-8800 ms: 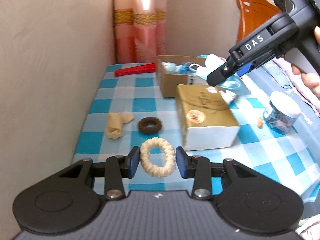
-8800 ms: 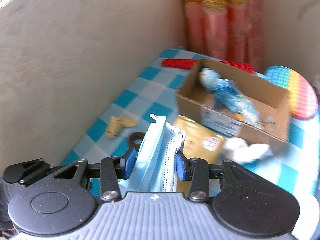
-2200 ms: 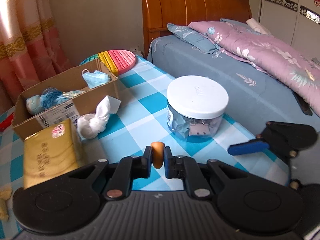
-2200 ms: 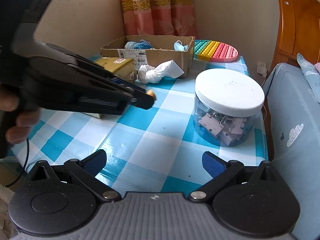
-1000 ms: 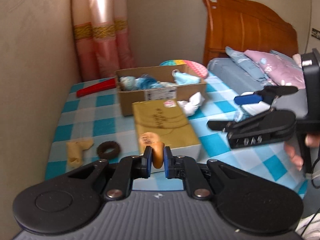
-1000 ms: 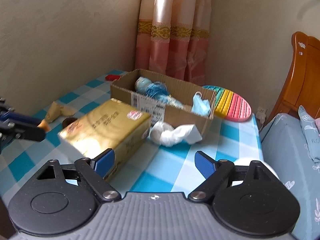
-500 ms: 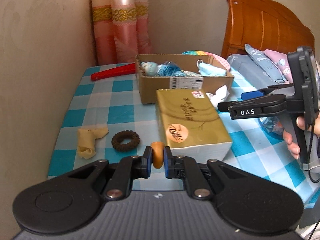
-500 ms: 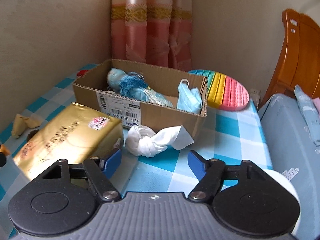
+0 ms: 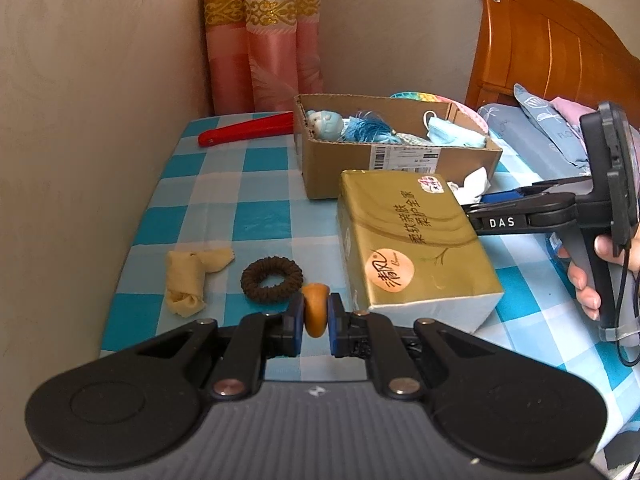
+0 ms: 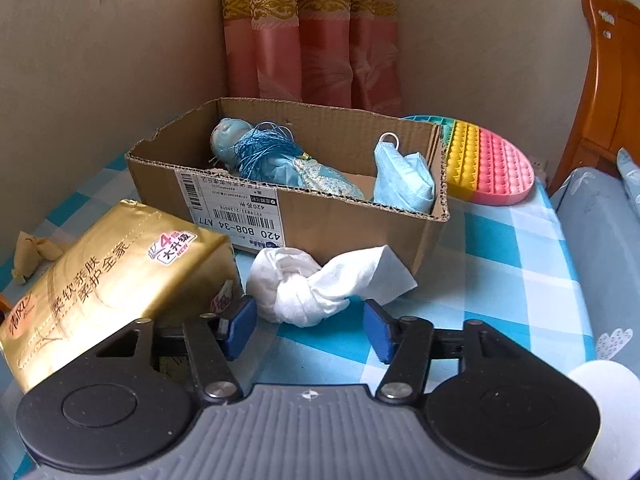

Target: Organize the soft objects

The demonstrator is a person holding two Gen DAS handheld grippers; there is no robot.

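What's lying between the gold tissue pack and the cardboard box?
In the right wrist view, a knotted white cloth lies between the gold tissue pack and the cardboard box, just ahead of the closing right claw.

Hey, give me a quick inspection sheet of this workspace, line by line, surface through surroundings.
Surface: table under a blue and white checked cloth.
Job's things: cardboard box holding a blue doll and a face mask; knotted white cloth, brown hair tie and yellow cloth outside it.
Clutter: gold tissue pack, red fan, rainbow pop pad.
Grippers: left tool shut on an orange piece; right tool closing around the white cloth, pads not yet touching.
Cables: black cord under the right handle.
Surroundings: curtain, headboard.
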